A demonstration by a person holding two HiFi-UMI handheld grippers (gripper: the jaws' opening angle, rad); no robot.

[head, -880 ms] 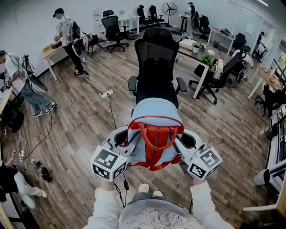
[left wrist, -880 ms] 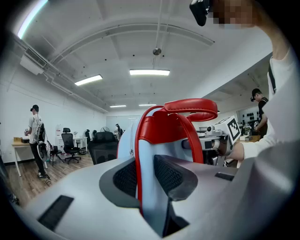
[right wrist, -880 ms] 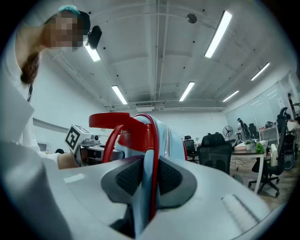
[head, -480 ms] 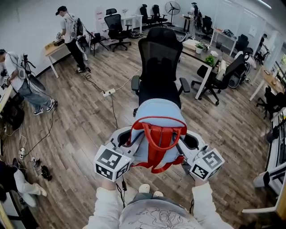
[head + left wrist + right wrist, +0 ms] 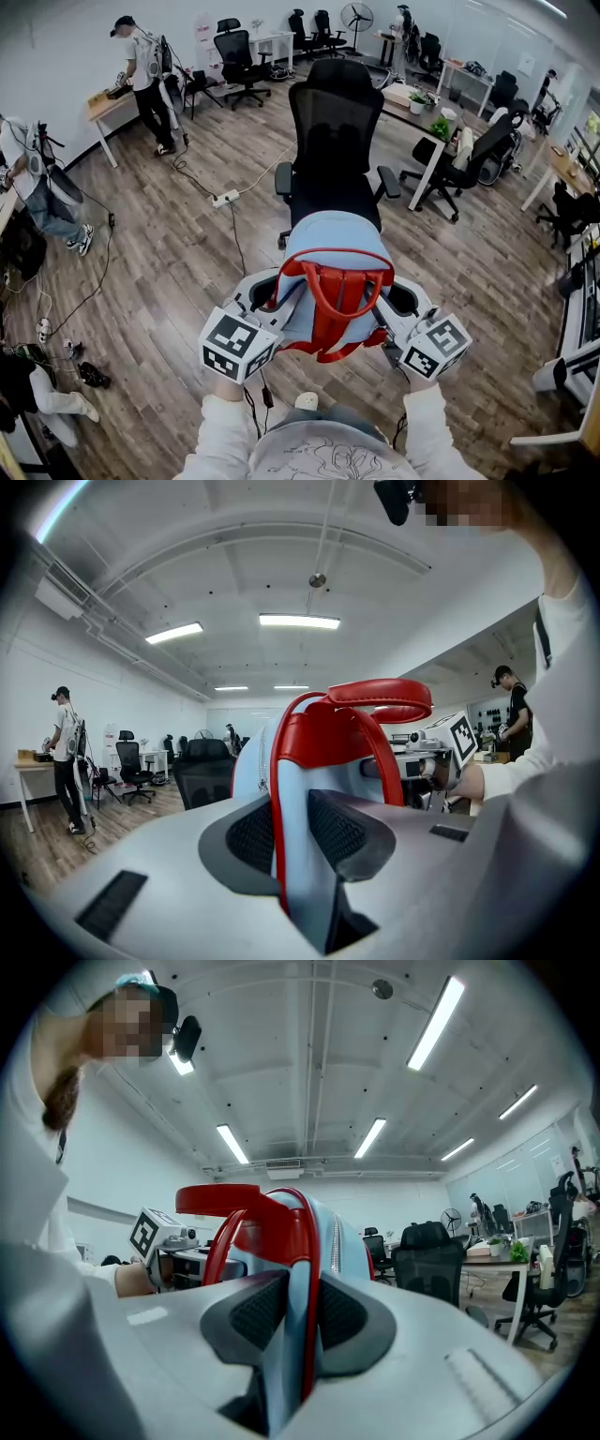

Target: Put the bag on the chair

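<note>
Left gripper (image 5: 270, 292) and right gripper (image 5: 390, 302) both clamp the bag (image 5: 328, 272); chair (image 5: 335, 141) sits dead ahead, just beyond.

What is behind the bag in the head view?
A black mesh office chair stands beyond the blue-and-red bag; backrest and armrests show, but the bag covers most of its seat and base.

A: We read the bag (image 5: 328, 258) as pale blue, with red handles and trim.
B: Agreed. We log the chair (image 5: 335, 122), upper centre, as black; floor (image 5: 169, 244) is brown wood-grain planks.
A: Left gripper (image 5: 292, 832) and right gripper (image 5: 295, 1312) are light grey, pads (image 5: 339, 832) dark and dotted. Marker cube (image 5: 236, 345) has black-and-white squares.
</note>
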